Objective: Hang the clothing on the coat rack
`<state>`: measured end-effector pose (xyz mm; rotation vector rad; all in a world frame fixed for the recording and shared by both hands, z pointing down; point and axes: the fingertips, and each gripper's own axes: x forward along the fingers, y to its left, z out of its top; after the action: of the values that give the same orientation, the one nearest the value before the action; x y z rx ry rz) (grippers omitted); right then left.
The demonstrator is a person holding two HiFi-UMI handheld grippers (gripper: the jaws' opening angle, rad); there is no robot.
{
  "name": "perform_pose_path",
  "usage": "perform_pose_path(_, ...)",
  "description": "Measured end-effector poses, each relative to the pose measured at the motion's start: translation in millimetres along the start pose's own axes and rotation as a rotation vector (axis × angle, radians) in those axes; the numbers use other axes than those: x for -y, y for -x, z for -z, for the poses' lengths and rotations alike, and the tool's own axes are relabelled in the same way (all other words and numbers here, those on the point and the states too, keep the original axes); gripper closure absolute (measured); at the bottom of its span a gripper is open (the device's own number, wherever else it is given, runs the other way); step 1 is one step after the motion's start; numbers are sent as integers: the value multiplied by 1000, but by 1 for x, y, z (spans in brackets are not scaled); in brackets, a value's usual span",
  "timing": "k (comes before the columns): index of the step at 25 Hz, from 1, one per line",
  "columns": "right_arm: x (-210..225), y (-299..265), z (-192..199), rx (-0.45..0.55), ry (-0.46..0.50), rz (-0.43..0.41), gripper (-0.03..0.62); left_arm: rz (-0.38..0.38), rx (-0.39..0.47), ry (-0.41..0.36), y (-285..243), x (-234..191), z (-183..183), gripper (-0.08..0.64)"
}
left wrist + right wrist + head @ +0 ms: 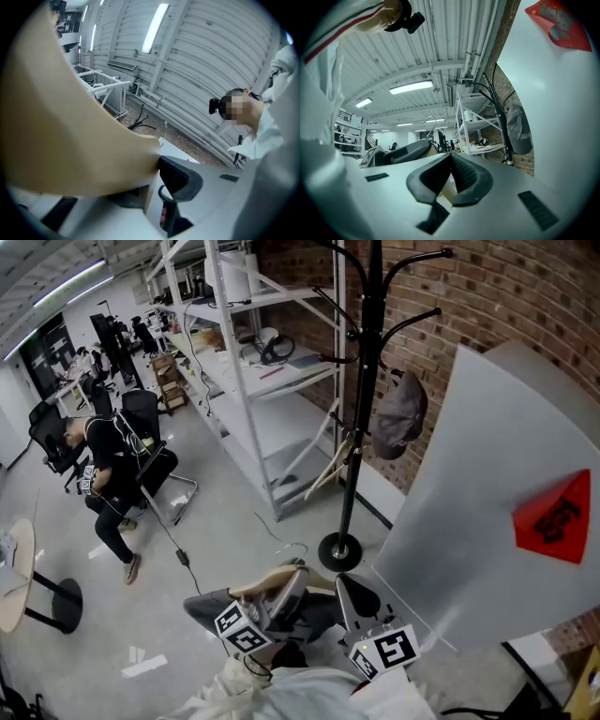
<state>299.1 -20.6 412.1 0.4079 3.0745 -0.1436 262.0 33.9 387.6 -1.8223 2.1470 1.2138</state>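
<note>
A tan wooden hanger [281, 578] lies across both grippers low in the head view, its wire hook [292, 546] pointing towards the black coat rack [360, 390]. A grey cap [399, 418] hangs on the rack. My left gripper [274, 601] is shut on the hanger; in the left gripper view the wood [70, 140] fills the left side, pressed against a dark pad [180, 180] and hiding the other jaw. My right gripper [352, 600] is shut, with a thin strip of the wood [446, 190] between its jaws. White cloth [291, 699] shows at the bottom edge.
A large pale board [487, 512] with a red triangle stands close on the right, beside the brick wall. White metal shelving [253, 362] stands left of the rack's round base [339, 551]. A seated person [117, 470] and a small round table [19, 577] are on the left.
</note>
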Motion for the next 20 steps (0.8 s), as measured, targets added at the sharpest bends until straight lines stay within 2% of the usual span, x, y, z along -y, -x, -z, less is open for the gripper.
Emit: perform_pose_path(20, 13, -167, 5, 5, 0, 76, 568, 77, -14, 58, -32, -137, -92, 459)
